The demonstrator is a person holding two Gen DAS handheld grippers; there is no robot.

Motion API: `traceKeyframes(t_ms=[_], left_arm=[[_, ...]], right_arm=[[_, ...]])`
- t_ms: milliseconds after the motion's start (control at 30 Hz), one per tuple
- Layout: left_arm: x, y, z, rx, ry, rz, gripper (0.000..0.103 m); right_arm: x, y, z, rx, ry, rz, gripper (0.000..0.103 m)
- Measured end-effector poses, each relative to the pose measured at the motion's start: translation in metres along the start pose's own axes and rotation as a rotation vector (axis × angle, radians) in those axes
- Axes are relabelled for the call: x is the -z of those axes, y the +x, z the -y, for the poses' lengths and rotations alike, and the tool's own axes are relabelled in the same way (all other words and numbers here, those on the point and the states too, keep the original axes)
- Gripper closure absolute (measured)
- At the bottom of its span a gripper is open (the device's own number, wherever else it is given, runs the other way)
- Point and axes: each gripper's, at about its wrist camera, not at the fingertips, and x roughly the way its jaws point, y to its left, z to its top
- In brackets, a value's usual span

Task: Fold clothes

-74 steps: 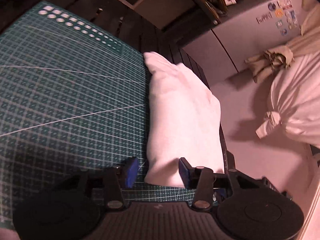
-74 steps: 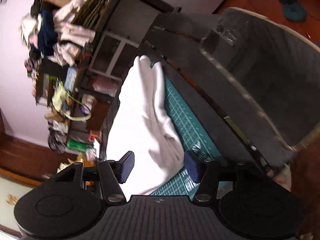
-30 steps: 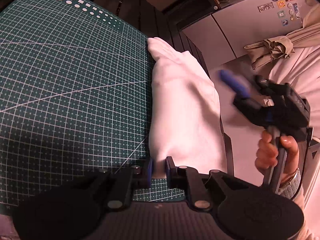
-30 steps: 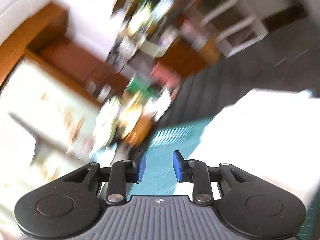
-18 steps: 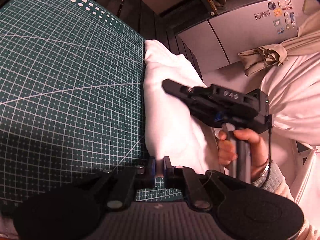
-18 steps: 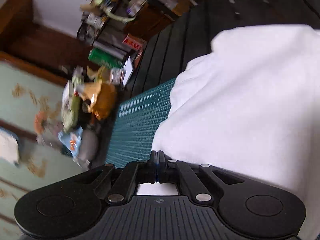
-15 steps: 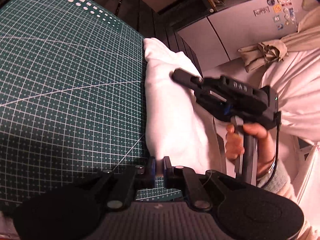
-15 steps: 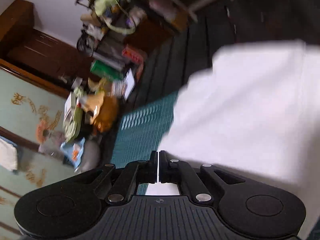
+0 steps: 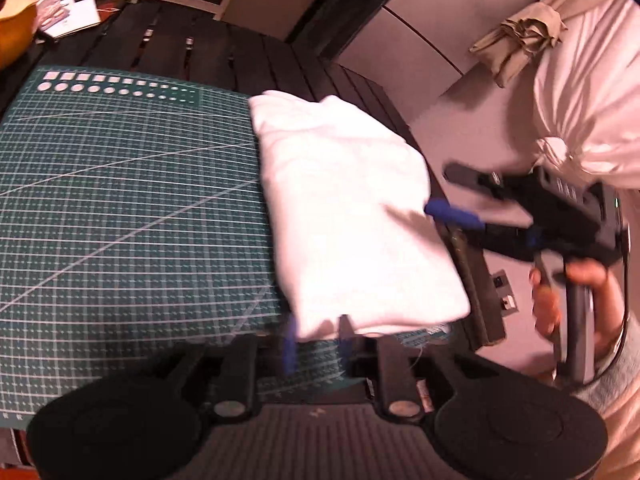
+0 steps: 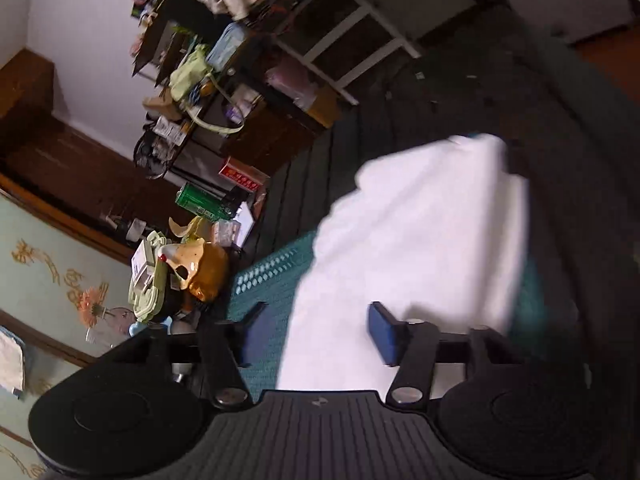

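The folded white garment (image 9: 352,216) lies on the right edge of your green cutting mat (image 9: 128,208). Your left gripper (image 9: 316,340) is opening at its near corner; your right gripper (image 10: 320,332) is opening, unclamped, over its edge

I'm in a lived-in home room. Ahead of my left claw stands a magnet-dotted fridge (image 9: 432,20); cluttered shelves (image 10: 224,92) face my right
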Motion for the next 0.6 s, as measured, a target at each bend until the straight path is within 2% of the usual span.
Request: traceKeyframes(t_ms=[33,67,133,167,200,267,300,333,400,433,467,500,567,600], left_arm=[[0.000,0.000,0.002,0.000,0.005,0.001,0.063],[0.002,-0.005,0.006,-0.005,0.013,0.004,0.054],[0.005,-0.011,0.008,-0.014,0.016,0.022,0.045],[0.007,-0.019,0.009,-0.026,0.016,0.062,0.045],[0.009,-0.027,0.010,-0.039,0.016,0.101,0.045],[0.009,-0.037,0.010,-0.061,0.026,0.138,0.045],[0.005,-0.041,0.011,-0.076,0.044,0.134,0.045],[0.004,-0.042,0.011,-0.087,0.048,0.134,0.045],[-0.004,-0.043,0.008,-0.107,0.025,0.158,0.045],[-0.008,-0.042,0.005,-0.097,0.011,0.150,0.046],[-0.016,-0.035,-0.002,-0.057,-0.019,0.110,0.046],[-0.024,-0.026,-0.013,-0.004,-0.073,0.064,0.046],[-0.032,-0.017,-0.021,-0.003,-0.114,0.039,0.045],[-0.035,-0.015,-0.021,-0.022,-0.102,0.032,0.045]], right_arm=[[0.007,-0.012,0.002,0.022,-0.005,0.035,0.027],[0.012,-0.020,0.002,0.031,-0.015,0.060,0.023],[0.035,-0.046,-0.009,0.059,-0.118,0.189,0.021],[0.040,-0.051,-0.015,0.078,-0.154,0.218,0.021],[0.052,-0.061,-0.027,0.146,-0.228,0.275,0.021],[0.067,-0.075,-0.046,0.262,-0.298,0.354,0.021],[0.071,-0.079,-0.050,0.272,-0.308,0.367,0.021],[0.074,-0.084,-0.052,0.253,-0.310,0.368,0.021],[0.071,-0.084,-0.047,0.172,-0.267,0.314,0.021],[0.066,-0.082,-0.040,0.140,-0.228,0.269,0.022],[0.061,-0.079,-0.034,0.109,-0.189,0.223,0.023],[0.057,-0.078,-0.026,0.096,-0.157,0.203,0.024],[0.050,-0.073,-0.012,0.133,-0.065,0.161,0.024],[0.046,-0.070,-0.005,0.144,-0.017,0.123,0.024]])
